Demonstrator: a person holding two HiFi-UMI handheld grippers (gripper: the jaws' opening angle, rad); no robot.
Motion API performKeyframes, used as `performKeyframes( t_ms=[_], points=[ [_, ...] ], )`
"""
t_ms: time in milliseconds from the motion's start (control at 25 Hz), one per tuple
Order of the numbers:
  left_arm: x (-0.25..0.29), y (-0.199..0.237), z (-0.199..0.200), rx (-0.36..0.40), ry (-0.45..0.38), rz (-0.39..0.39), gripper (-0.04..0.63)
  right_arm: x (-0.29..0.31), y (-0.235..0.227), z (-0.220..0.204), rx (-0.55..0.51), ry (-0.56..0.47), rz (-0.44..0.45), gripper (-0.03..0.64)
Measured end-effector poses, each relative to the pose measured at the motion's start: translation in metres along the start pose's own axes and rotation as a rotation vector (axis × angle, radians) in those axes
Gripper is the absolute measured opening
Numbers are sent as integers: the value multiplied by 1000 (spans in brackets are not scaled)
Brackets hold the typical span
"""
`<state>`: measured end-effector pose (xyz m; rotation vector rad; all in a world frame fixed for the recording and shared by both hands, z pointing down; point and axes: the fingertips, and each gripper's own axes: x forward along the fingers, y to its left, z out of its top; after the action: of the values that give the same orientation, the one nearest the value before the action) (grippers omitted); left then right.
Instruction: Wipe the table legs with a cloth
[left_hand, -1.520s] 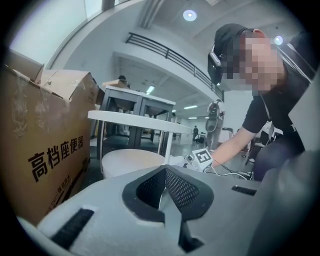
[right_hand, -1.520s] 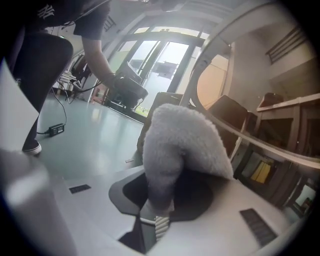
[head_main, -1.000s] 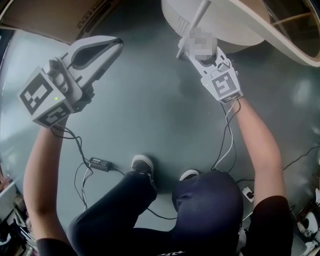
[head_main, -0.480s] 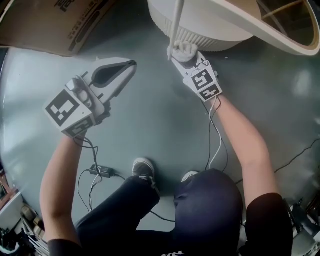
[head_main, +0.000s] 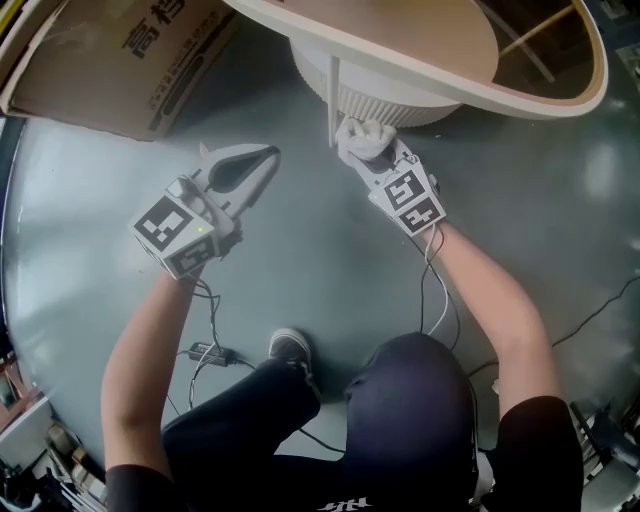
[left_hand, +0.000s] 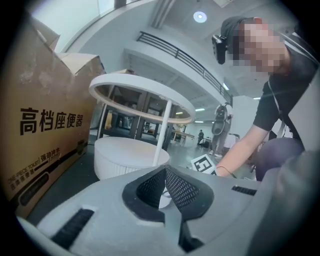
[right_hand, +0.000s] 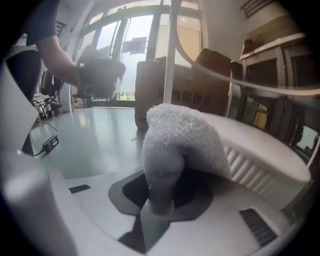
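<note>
So, nearest first: the left gripper (head_main: 262, 160) is just hanging out over the glossy grey floor (head_main: 320, 260), well off to the side of the action. Its black mesh-padded fingers (left_hand: 182, 187) are pressed together at the tips with nothing between them.

The right gripper (head_main: 375, 158) is the one doing the job. Its fingers are pinched on a fluffy white cloth (right_hand: 180, 145), which bunches up and flops over in front of the tips. Just past the fingertips, the wad sits right against the thin white table leg (head_main: 333, 95), low down where the leg meets the white ribbed round base (head_main: 400, 100). I'd call it touching, though the exact contact spot is hidden by the cloth.

Beyond that is the round cream-rimmed tabletop (head_main: 400, 45), and further left of the idle fingers a brown cardboard box (head_main: 120, 60) with printed characters.

Progress-wise, my guess is we're mid-wipe on this one leg, at the bottom end of it. The left gripper view shows more legs around the table, so those probably remain. Can't tell from cleanliness alone what's been done.
</note>
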<state>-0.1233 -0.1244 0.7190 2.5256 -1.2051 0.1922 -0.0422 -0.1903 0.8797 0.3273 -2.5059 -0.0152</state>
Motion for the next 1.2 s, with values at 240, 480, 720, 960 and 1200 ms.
performKeyframes(
  t_ms=[240, 480, 720, 960, 1200],
  points=[
    [20, -19, 34, 17, -33, -21, 5, -108, -53, 130, 56, -259, -193, 80],
    [24, -29, 64, 61, -86, -23, 5, -125, -39, 200, -140, -362, -223, 80],
    [28, -36, 57, 77, -50, -74, 5, -111, -16, 194, -320, -390, -172, 80],
    [28, -31, 43, 61, -17, -73, 5, -68, -15, 125, -273, -299, -88, 80],
    [27, -27, 25, 66, 26, -100, 5, -17, -11, 61, -143, -269, -15, 80]
  ],
)
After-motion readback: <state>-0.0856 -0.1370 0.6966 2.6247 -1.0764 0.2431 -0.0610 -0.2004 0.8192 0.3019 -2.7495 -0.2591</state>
